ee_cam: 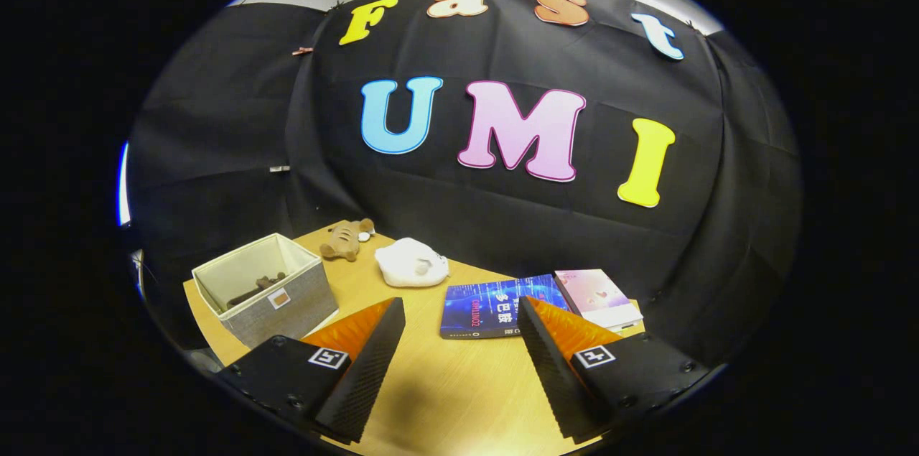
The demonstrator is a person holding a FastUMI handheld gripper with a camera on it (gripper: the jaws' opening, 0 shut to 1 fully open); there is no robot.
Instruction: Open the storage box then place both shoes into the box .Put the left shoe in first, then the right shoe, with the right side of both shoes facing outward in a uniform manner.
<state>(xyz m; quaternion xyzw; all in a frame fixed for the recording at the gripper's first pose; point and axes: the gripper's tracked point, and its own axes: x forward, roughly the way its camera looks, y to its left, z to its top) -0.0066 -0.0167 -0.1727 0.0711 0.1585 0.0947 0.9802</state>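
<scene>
My gripper hangs open above the wooden table, with only bare tabletop between its black ridged fingers. A grey fabric storage box with a pale lining stands just left of the left finger, its top open. A dark brown object lies inside it; I cannot tell what it is. Beyond the fingers a soft white item rests on the table, possibly a plush shoe. A brown plush item lies farther back, near the box's far corner.
A blue book lies just ahead of the fingers, and a pink and white book sits beside it beyond the right finger. Black cloth walls close the booth behind the table and on both sides.
</scene>
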